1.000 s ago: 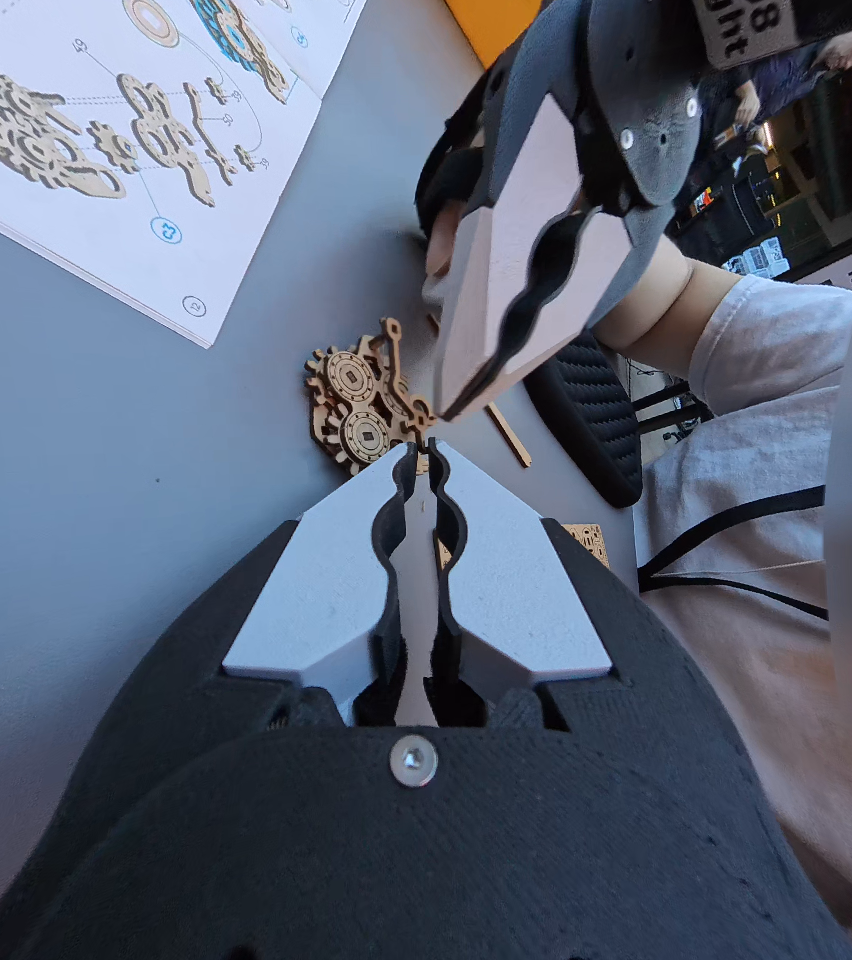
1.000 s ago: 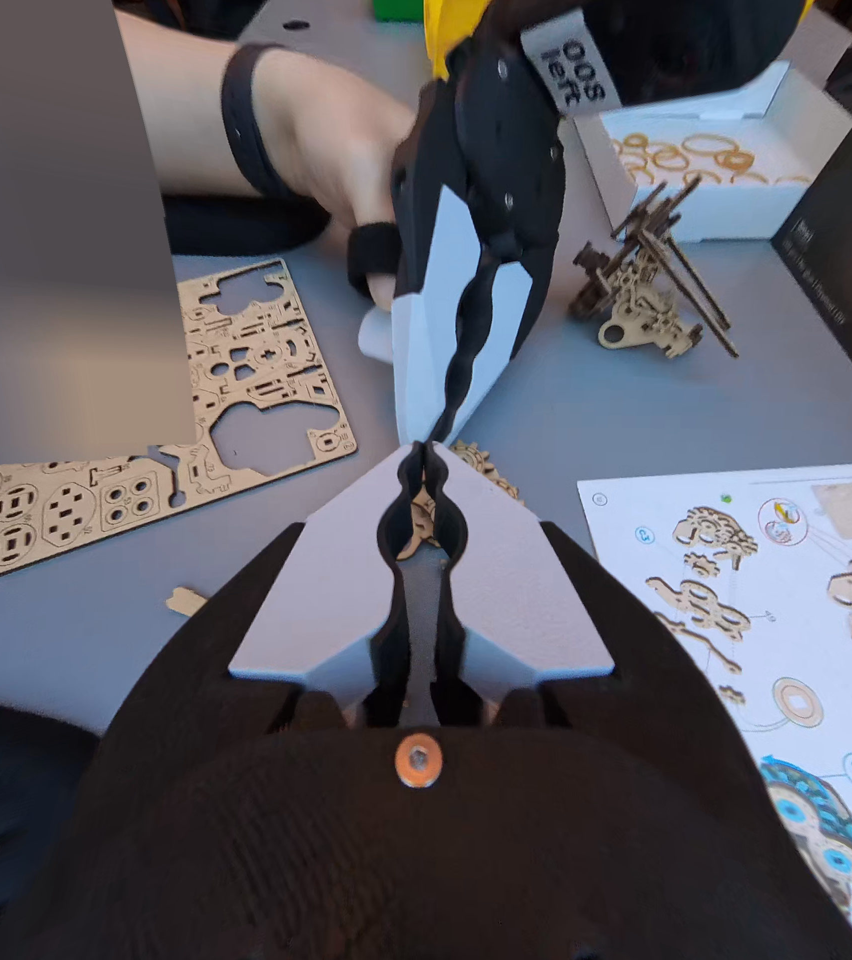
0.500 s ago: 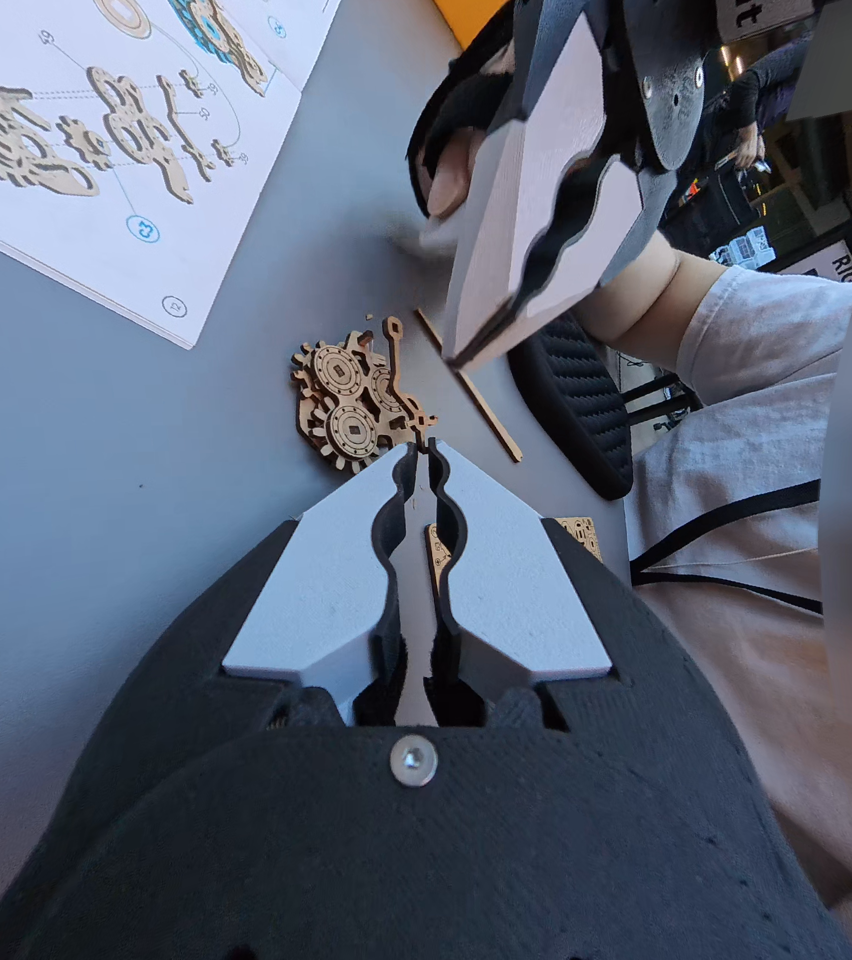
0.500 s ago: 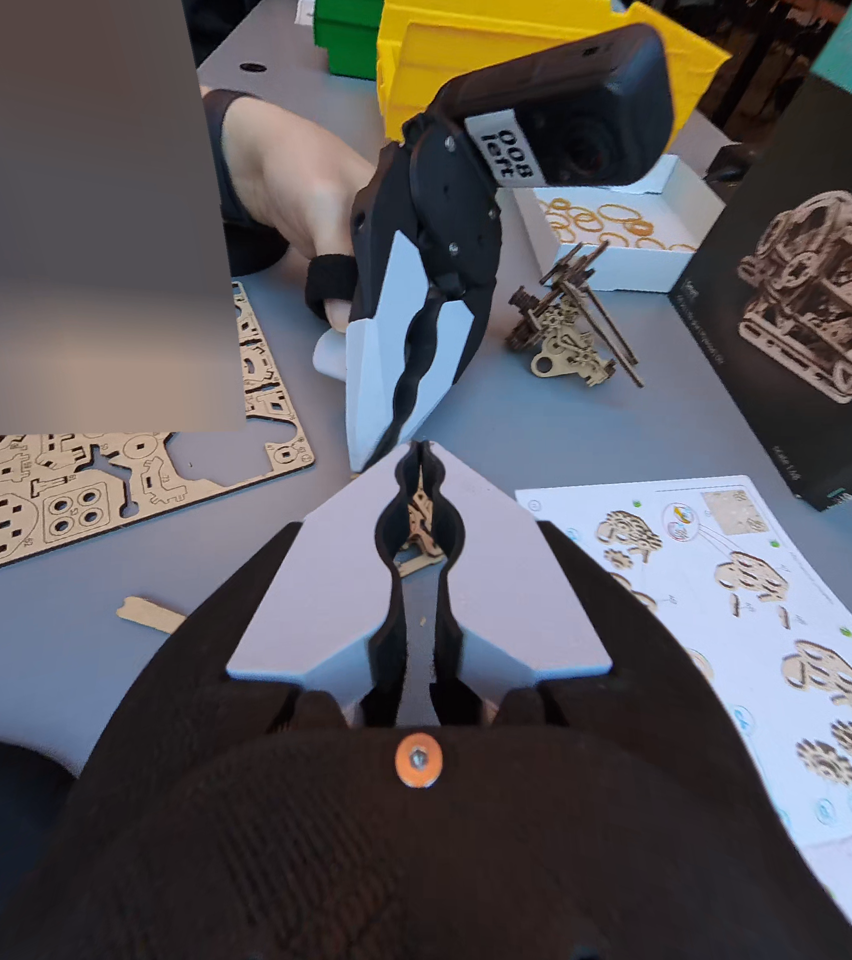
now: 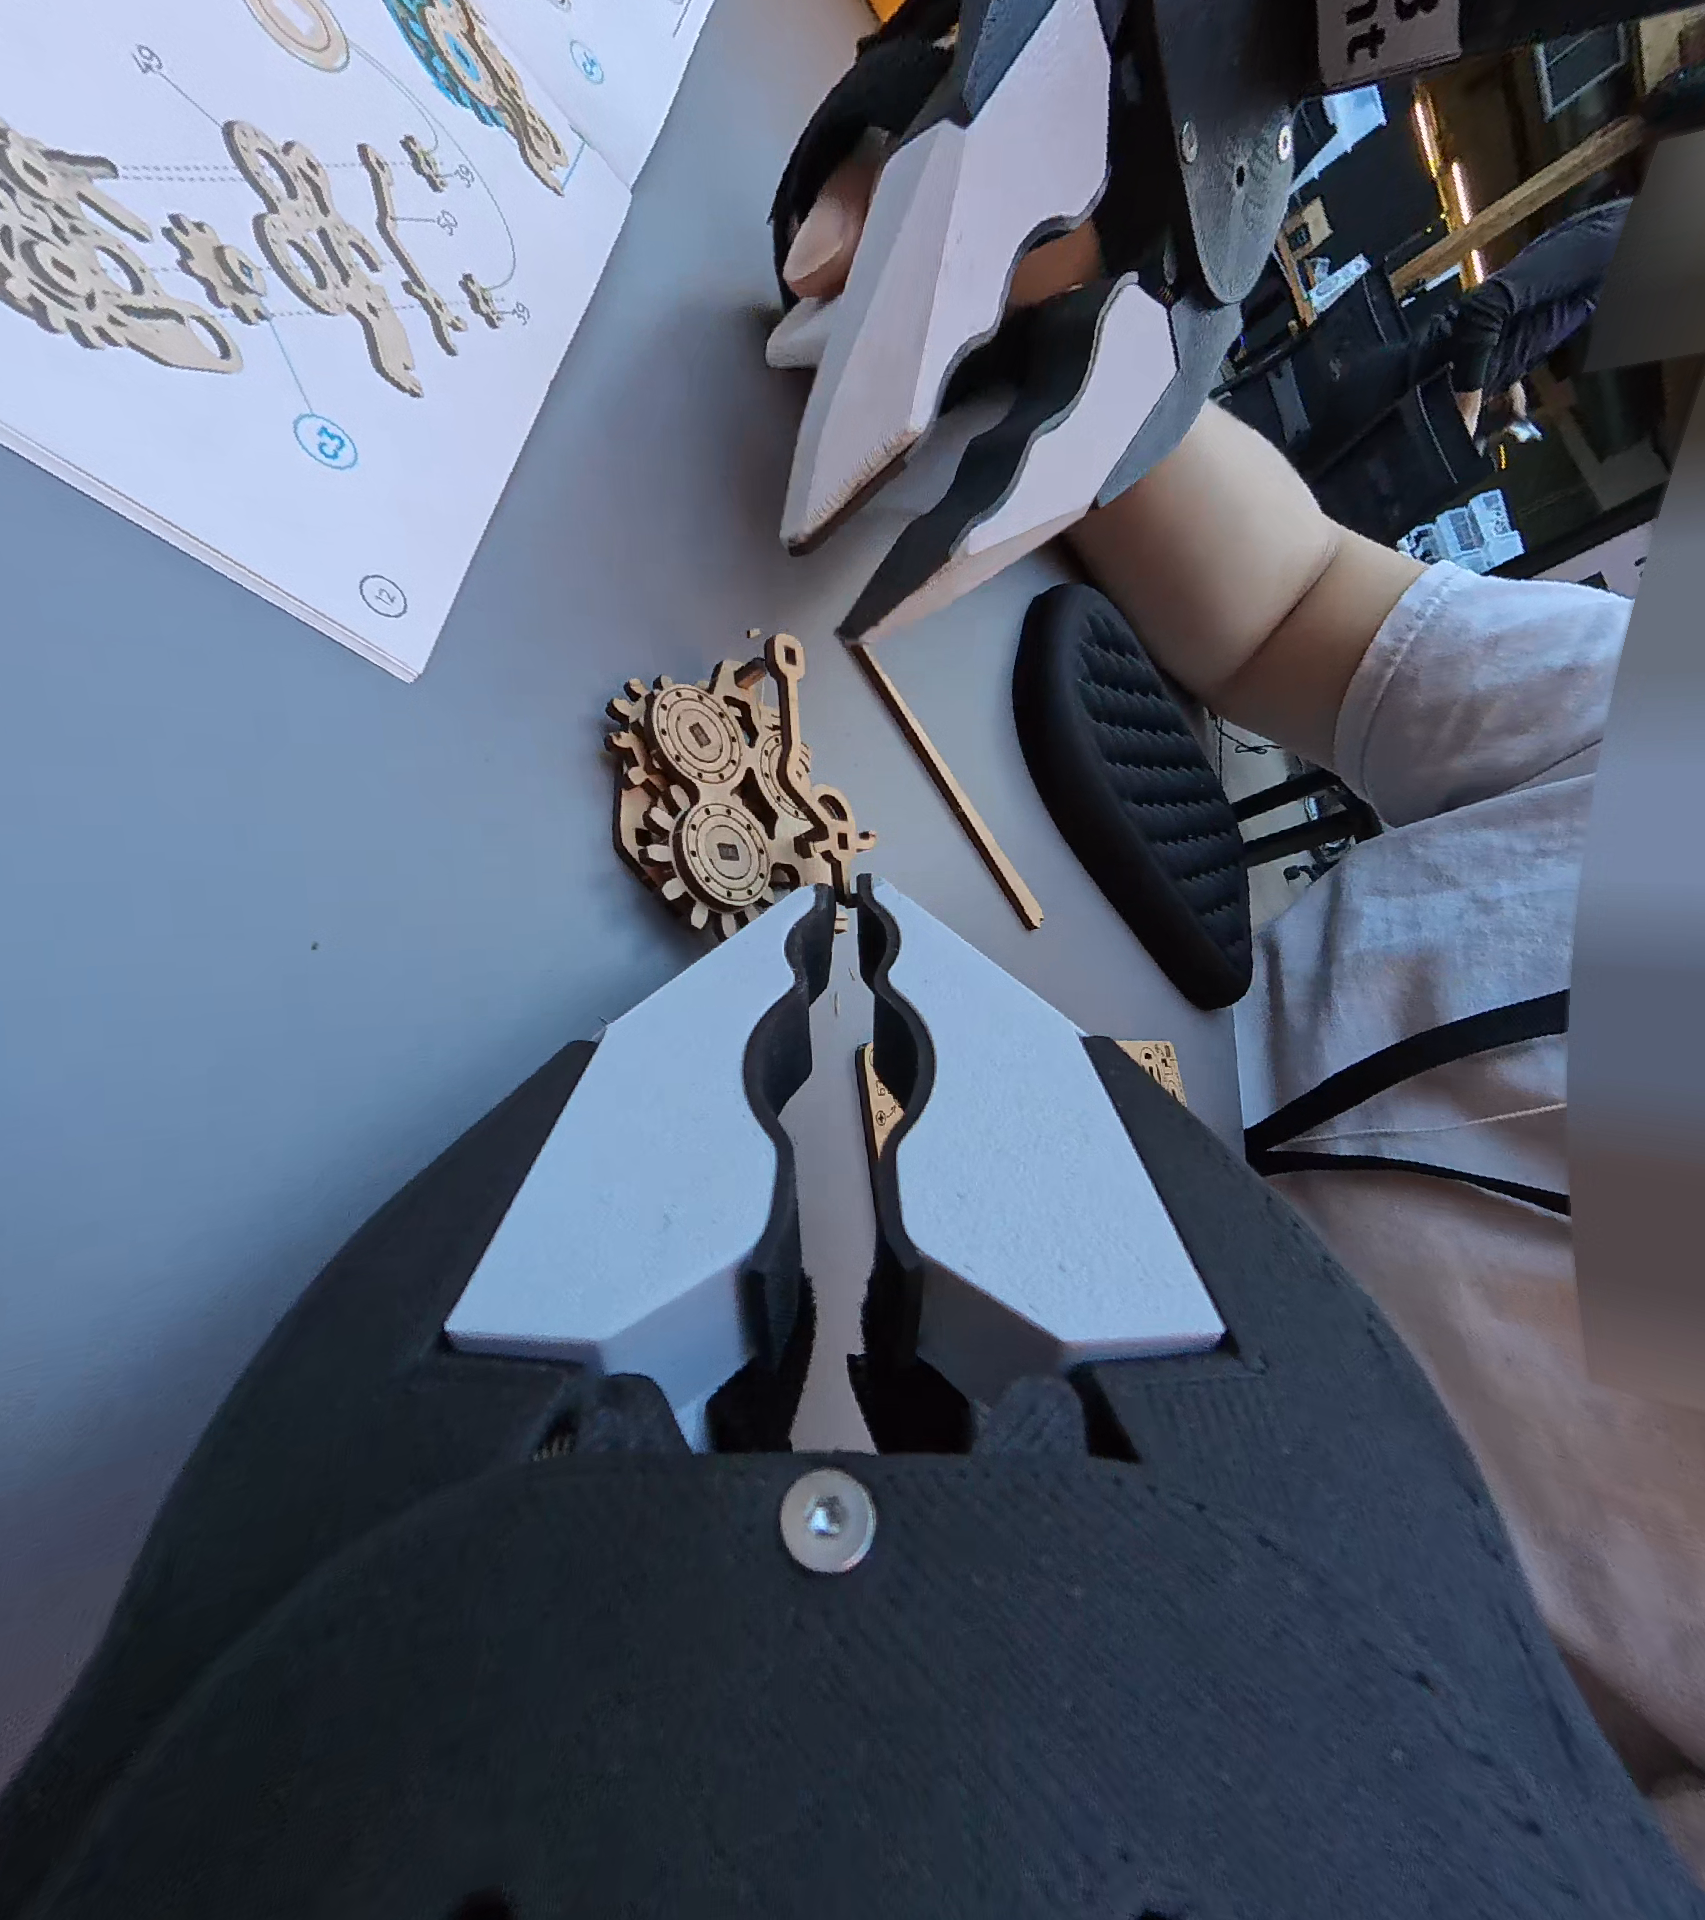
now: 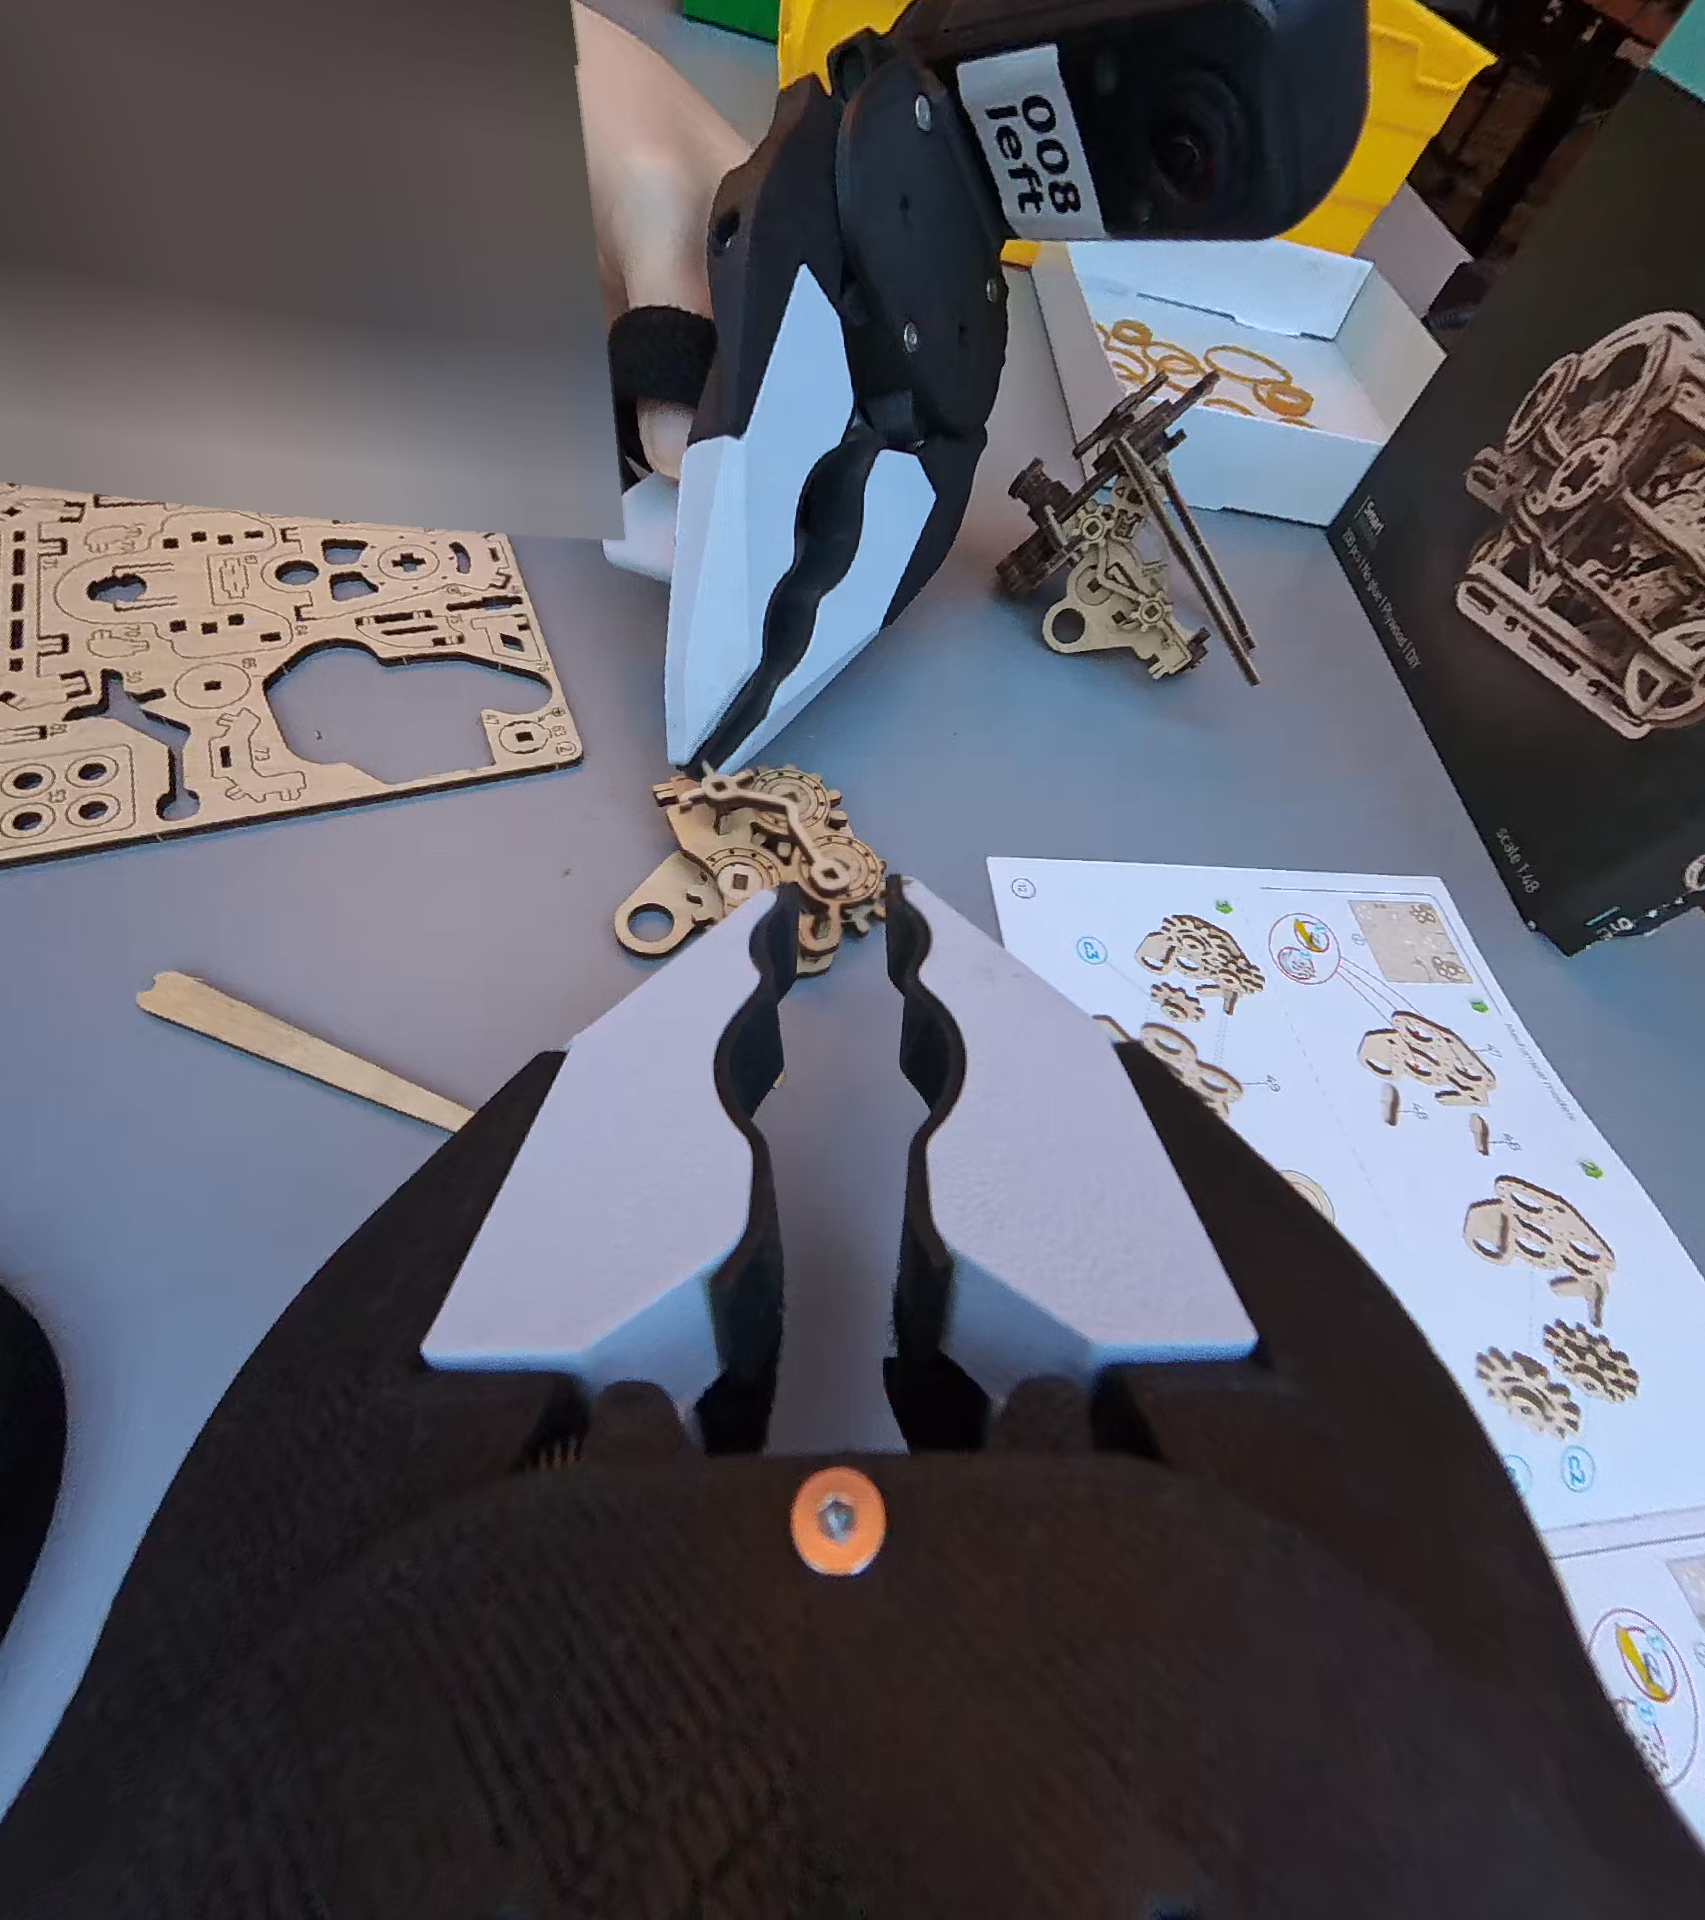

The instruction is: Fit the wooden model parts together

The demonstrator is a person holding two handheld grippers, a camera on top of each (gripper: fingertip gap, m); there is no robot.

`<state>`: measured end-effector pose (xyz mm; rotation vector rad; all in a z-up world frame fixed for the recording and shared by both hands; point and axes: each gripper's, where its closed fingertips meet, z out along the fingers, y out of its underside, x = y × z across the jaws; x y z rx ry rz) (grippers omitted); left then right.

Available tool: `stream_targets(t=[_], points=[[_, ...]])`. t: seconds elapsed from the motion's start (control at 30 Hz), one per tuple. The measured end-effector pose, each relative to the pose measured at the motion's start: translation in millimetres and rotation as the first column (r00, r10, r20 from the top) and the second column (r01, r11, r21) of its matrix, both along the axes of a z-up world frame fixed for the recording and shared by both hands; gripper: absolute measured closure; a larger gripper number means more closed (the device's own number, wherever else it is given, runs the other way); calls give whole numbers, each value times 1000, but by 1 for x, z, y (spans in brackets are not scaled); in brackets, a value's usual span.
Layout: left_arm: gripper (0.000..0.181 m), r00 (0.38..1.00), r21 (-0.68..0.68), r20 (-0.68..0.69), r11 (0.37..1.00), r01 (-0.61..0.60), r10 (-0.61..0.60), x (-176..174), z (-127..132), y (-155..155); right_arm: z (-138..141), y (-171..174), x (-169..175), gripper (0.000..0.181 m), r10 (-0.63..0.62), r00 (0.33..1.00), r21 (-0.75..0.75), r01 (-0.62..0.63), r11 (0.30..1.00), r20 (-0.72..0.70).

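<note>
On the grey table (image 6: 204, 1195), a flat laser-cut wooden gear cluster (image 6: 760, 862) lies ungripped.

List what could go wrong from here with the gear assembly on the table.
1. The left hand-held gripper pinches only a thin tip at the gear assembly's edge; a pull could snap it or slip off.
2. The right hand-held gripper, jaws open, might nudge the loosely stacked gears.
3. The thin wooden stick alongside could get swept away.
</note>
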<state>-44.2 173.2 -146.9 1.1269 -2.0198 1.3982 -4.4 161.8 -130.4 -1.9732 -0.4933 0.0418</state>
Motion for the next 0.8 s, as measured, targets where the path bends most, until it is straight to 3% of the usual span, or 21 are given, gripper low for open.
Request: stream_targets(t=[0.5, 0.67, 0.8], points=[[179, 1000, -10, -16, 1000, 19, -19, -3, 0, -4, -11, 6, -8, 174, 26, 997, -50, -22, 999, 71], [179, 999, -43, 6, 999, 33, -33, -6, 13, -6, 4, 0, -14, 175, 13, 989, 38, -19, 999, 147], [162, 1000, -81, 20, 996, 21, -20, -7, 27, -8, 25, -5, -23, 175, -19, 970, 139, -16, 990, 243]])
